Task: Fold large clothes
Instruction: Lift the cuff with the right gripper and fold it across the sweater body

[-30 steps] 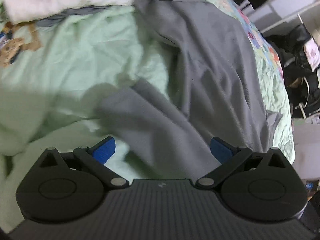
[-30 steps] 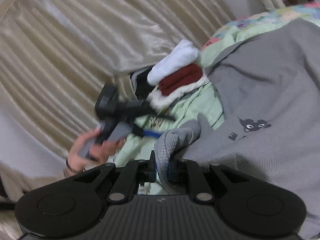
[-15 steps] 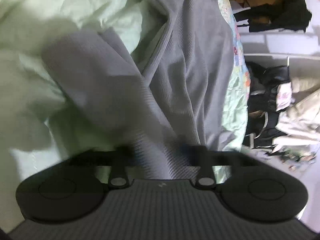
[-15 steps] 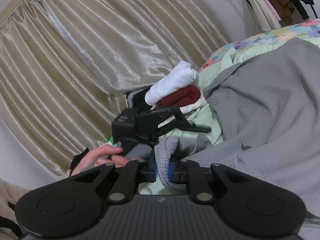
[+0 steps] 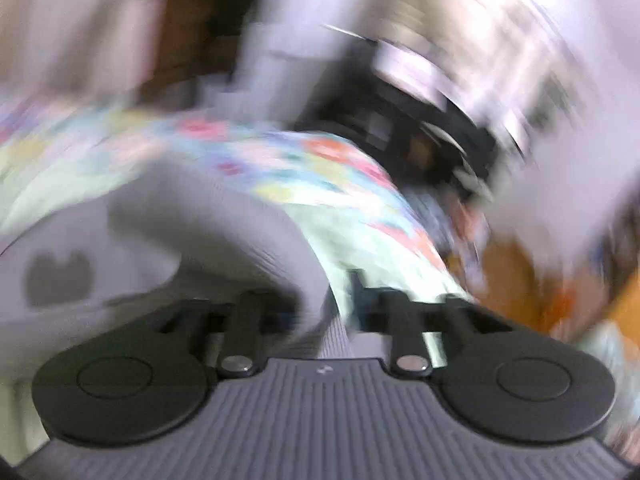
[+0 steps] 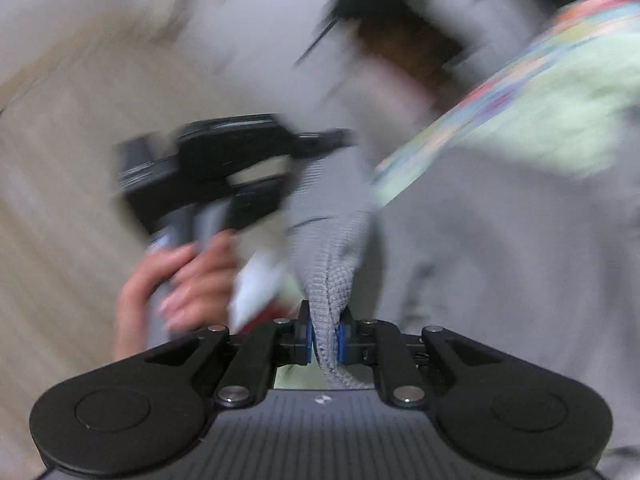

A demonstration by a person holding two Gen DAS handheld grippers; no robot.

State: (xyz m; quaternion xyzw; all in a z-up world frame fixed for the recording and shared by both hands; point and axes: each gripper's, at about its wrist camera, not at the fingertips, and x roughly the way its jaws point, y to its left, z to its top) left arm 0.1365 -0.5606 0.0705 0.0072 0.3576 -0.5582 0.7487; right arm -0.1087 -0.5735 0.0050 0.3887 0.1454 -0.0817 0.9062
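Grey sweater (image 6: 500, 264) stretches far right from the right gripper (image 6: 325, 340), clamped on its cuff; left gripper (image 5: 320, 312) is opening around a fold.

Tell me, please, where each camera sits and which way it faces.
Left wrist: on the left tool, jaws opening; looks over the grey garment and floral quilt into the room.
Right wrist: on the right tool, shut on the garment; faces the left tool and a hand.
Shared: garment, quilt.

Left-wrist view motion-smeared; left claw (image 5: 320, 312) grip on grey garment (image 5: 224, 216) unreadable.
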